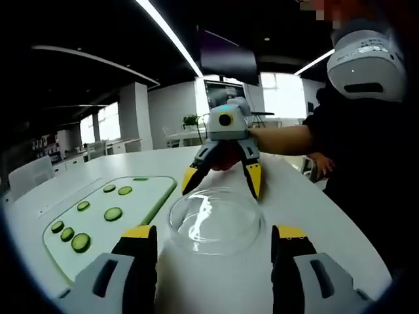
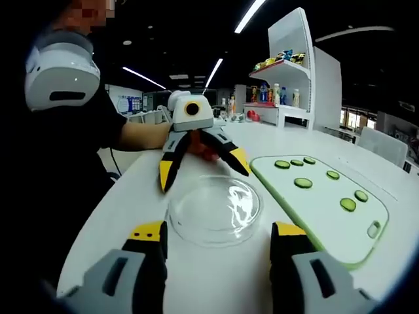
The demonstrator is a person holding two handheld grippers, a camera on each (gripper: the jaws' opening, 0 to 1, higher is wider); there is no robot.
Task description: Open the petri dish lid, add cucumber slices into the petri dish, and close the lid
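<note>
Both my left gripper (image 1: 213, 241) and right gripper (image 2: 217, 239) are spread wide, holding nothing. The petri dish (image 1: 215, 220) sits between them at 12 o'clock; cucumber slices (image 1: 112, 213) lie at 10.

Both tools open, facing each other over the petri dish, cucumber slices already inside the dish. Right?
Not quite: the petri dish holds nothing. The cucumber slices lie on the green cutting board beside it, as the right gripper view shows. Left tool and right tool are open.
</note>
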